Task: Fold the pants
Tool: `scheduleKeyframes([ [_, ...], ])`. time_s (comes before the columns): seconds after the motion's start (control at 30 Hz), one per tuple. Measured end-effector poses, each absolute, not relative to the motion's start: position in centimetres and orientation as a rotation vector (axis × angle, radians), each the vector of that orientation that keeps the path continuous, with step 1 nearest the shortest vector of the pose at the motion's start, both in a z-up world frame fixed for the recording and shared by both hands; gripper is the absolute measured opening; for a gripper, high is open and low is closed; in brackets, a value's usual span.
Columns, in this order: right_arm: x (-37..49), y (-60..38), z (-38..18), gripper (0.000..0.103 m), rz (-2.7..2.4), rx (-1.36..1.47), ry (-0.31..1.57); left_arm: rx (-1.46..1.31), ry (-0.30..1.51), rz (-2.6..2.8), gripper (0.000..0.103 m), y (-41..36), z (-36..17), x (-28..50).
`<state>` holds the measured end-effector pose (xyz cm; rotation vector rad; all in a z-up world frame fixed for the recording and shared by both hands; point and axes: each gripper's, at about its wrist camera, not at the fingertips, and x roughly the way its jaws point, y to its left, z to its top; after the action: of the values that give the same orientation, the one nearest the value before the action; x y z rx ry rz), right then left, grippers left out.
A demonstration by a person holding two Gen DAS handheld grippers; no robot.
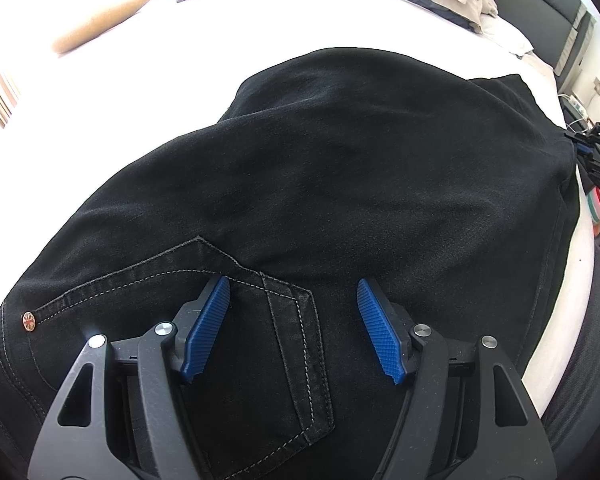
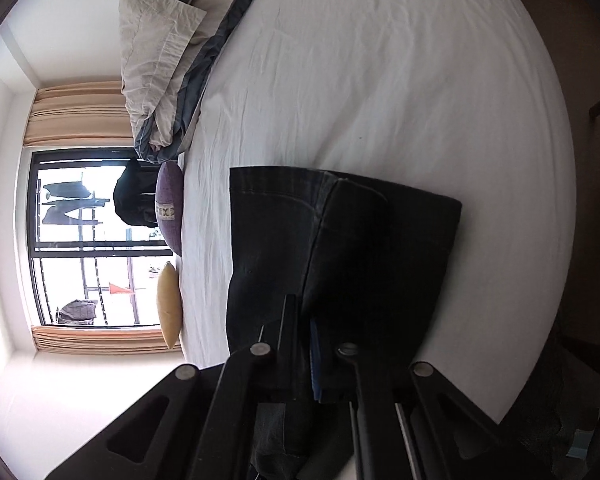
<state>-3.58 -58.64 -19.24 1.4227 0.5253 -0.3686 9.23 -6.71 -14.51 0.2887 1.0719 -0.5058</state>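
Observation:
Black jeans (image 1: pixel 340 184) lie folded on the white bed sheet (image 1: pixel 228 36). My left gripper (image 1: pixel 294 292) is open, its blue pads (image 1: pixel 208 328) spread just above the back pocket (image 1: pixel 284 344) at the waist end. My right gripper (image 2: pixel 304 320) is shut on the near edge of the jeans (image 2: pixel 360 240); denim fills the narrow gap between its fingers. In the left wrist view the right gripper (image 1: pixel 580 146) shows at the far right edge of the jeans.
A beige and grey duvet (image 2: pixel 160 52) is bunched at the far side of the bed. A purple cushion (image 2: pixel 170 208) and a yellow cushion (image 2: pixel 169 304) lie by the window. A dark headboard (image 1: pixel 540 0) stands at the top right.

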Motion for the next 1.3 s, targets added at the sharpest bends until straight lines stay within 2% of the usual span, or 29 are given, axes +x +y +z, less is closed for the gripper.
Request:
scheduleKeyframes([
  [0.17, -5.7, -58.6, -17.7, 0.005, -0.402, 1.415, 0.509, 0.332, 1.071, -0.523, 0.065, -6.9, -14.5, 9.0],
  [0.47, -8.2, -59.8, -20.3, 0.003, -0.495, 1.435, 0.538, 0.369, 1.072, -0.576, 0.065, -5.8, -14.2, 8.7],
  [0.53, -7.9, -59.5, -18.7, 0.008, -0.477, 1.394, 0.551, 0.366, 1.066, -0.579, 0.065, -5.5, -13.9, 8.4],
  [0.57, -7.8, -59.4, -17.8, 0.016, -0.493, 1.368, 0.577, 0.362, 1.061, -0.577, 0.065, -5.3, -13.7, 8.0],
  [0.6, -7.9, -59.2, -16.6, 0.034, -0.505, 1.325, 0.579, 0.358, 1.053, -0.57, 0.065, -5.1, -13.5, 7.8],
  [0.67, -7.8, -58.1, -14.0, 0.046, -0.54, 1.203, 0.587, 0.346, 1.034, -0.564, 0.065, -4.8, -12.9, 7.0],
  [0.7, -7.5, -57.3, -13.2, 0.046, -0.54, 1.153, 0.615, 0.336, 1.025, -0.569, 0.065, -4.7, -12.6, 6.6],
  [0.83, -5.1, -52.4, -13.3, 0.046, -0.272, 1.186, 0.671, 0.334, 1.022, -0.6, 0.066, -4.7, -12.5, 5.5],
  [1.0, -1.4, -45.3, -18.3, 0.034, -0.051, 1.318, 0.821, 0.346, 1.07, -0.588, 0.065, -4.0, -14.0, 5.5],
  [1.13, -0.3, -43.5, -21.6, 0.03, -0.025, 1.421, 0.87, 0.368, 1.079, -0.588, 0.065, -3.8, -14.1, 5.7],
  [1.3, 0.7, -43.3, -22.6, 0.024, -0.002, 1.45, 0.882, 0.363, 1.08, -0.585, 0.065, -3.6, -14.3, 5.7],
])
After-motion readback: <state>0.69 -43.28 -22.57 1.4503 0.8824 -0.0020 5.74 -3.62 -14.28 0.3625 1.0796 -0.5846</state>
